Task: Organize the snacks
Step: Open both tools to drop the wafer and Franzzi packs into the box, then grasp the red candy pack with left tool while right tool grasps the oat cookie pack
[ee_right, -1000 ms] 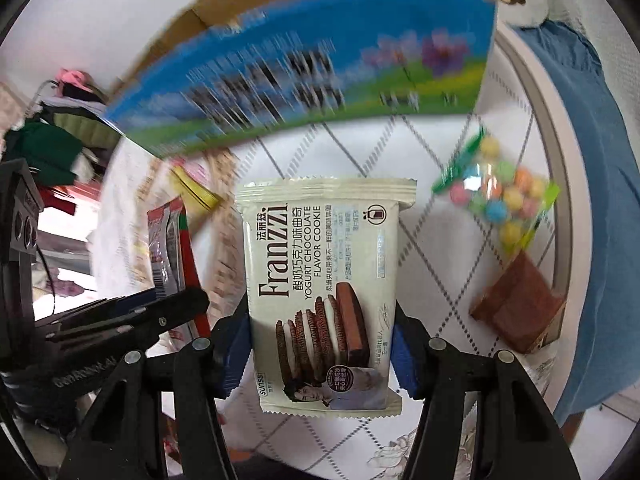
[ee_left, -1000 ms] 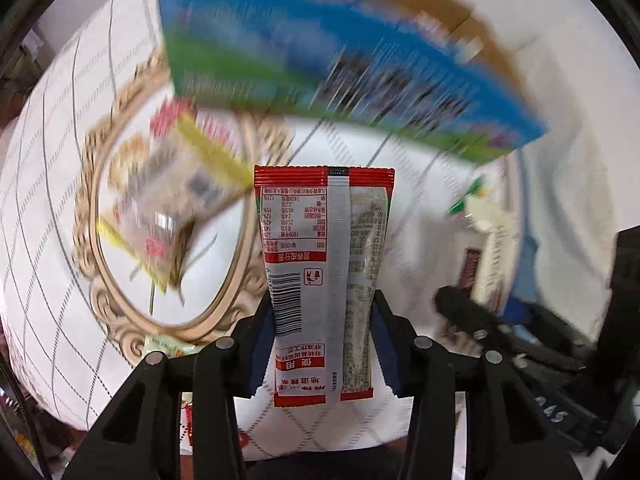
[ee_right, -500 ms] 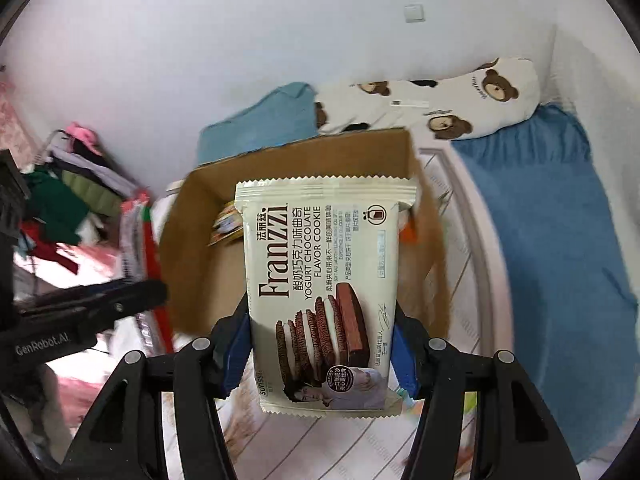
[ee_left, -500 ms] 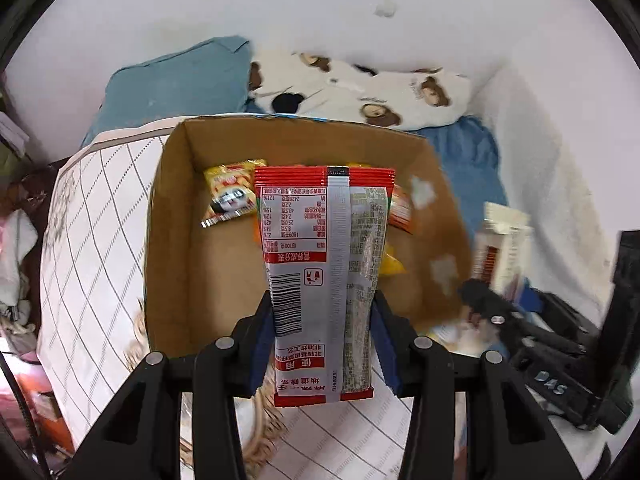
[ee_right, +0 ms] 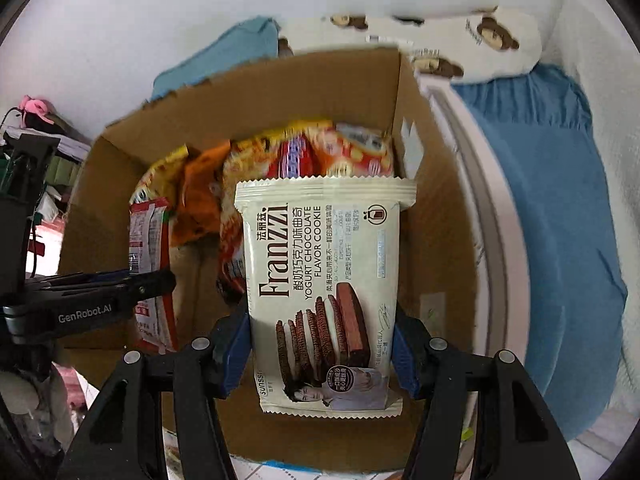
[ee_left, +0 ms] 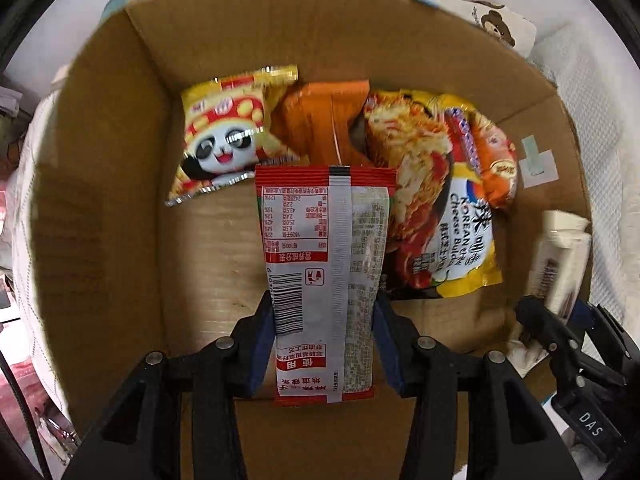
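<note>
1. We see our left gripper [ee_left: 324, 332] pointing down into a big cardboard box [ee_left: 108, 200].
2. Its blue pads [ee_left: 262, 340] squeeze a long red and white snack packet [ee_left: 320, 264] from both sides. The claw has just been opening a tiny bit, but the packet is between the pads and they press on it.
3. The packet hangs over the bare brown floor of the box, near the middle.
4. Deeper in the box lie three more snacks. A yellow bag with a panda face [ee_left: 228, 136] lies on the left. An orange bag [ee_left: 324, 120] lies in the middle. A yellow noodle bag [ee_left: 440, 200] lies on the right, just beside our packet.
5. Our right gripper [ee_right: 322, 344] is also over the box, toward its right side.
6. Its blue pads [ee_right: 236, 344] clamp a cream cookie pack [ee_right: 324, 280] with chocolate cookies drawn on it. This claw has just been opening a little too, and the pack sits tight between the pads.
7. In the right view we can see the left gripper on the left, with the red packet beside the cookie pack.
8. Behind the box we see a blue blanket [ee_right: 548, 208] and a white pillow with brown bears [ee_right: 472, 48].
</note>
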The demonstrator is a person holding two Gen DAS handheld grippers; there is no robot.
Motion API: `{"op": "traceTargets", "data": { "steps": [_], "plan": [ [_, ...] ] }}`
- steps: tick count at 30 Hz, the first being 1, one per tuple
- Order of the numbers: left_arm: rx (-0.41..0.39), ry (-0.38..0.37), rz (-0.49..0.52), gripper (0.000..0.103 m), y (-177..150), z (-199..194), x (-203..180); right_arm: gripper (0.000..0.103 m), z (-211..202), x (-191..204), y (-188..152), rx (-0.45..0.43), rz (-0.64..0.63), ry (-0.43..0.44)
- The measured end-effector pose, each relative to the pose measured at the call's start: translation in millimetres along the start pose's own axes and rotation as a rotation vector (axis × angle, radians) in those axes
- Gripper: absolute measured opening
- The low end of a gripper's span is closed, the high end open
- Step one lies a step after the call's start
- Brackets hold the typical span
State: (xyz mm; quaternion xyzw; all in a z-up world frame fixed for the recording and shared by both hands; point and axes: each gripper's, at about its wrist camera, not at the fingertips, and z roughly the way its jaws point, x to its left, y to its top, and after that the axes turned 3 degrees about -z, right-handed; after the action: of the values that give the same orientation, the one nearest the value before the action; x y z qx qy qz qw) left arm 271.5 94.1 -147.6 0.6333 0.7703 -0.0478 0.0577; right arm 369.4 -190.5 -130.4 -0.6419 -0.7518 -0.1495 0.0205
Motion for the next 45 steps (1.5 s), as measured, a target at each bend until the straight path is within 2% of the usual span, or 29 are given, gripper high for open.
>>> {"op": "traceTargets", "data": {
  "steps": [1, 2, 3, 4, 5, 6, 7, 15, 22, 27, 35, 42, 45],
  "plan": [
    [0.006, -0.005, -0.002, 0.046, -1, 2, 1, 0.067, 2, 1, 1, 0.006, -0.005, -0.006],
    [0.01, -0.01, -0.01, 0.048, 1, 5, 3, 0.078, 0, 3, -2, 0.007, -0.005, -0.002],
    [0.009, -0.021, -0.022, 0.055, 1, 5, 5, 0.086, 0, 3, 0, 0.017, -0.001, 0.001],
    [0.004, -0.039, -0.032, 0.068, 1, 4, 8, 0.096, 4, 2, 1, 0.026, 0.005, 0.005],
    [-0.006, -0.047, -0.039, 0.075, 1, 1, 10, 0.096, 3, 2, 2, 0.027, 0.012, 0.004],
    [-0.021, -0.046, -0.039, 0.088, 1, -3, 10, 0.096, 2, 4, 4, 0.027, 0.012, -0.005],
    [-0.04, -0.045, -0.037, 0.093, 1, -7, 11, 0.097, 2, 5, 5, 0.026, 0.004, -0.02],
    [-0.107, -0.003, -0.033, 0.094, -7, -33, 11, 0.099, -4, 12, 5, 0.004, -0.016, -0.051],
    [-0.194, 0.028, -0.035, 0.094, -40, -51, 16, 0.099, -22, 19, -8, -0.051, -0.041, -0.063],
    [-0.277, 0.044, -0.04, 0.094, -50, -65, 14, 0.099, -44, 24, -24, -0.12, -0.066, -0.075],
    [-0.421, 0.062, -0.032, 0.094, -87, -100, 8, 0.099, -86, 38, -51, -0.247, -0.113, -0.099],
    [-0.507, 0.061, -0.021, 0.094, -119, -127, 4, 0.099, -120, 46, -77, -0.337, -0.129, -0.114],
    [-0.556, 0.087, -0.01, 0.094, -133, -138, 1, 0.099, -133, 47, -88, -0.367, -0.119, -0.104]
  ]
}}
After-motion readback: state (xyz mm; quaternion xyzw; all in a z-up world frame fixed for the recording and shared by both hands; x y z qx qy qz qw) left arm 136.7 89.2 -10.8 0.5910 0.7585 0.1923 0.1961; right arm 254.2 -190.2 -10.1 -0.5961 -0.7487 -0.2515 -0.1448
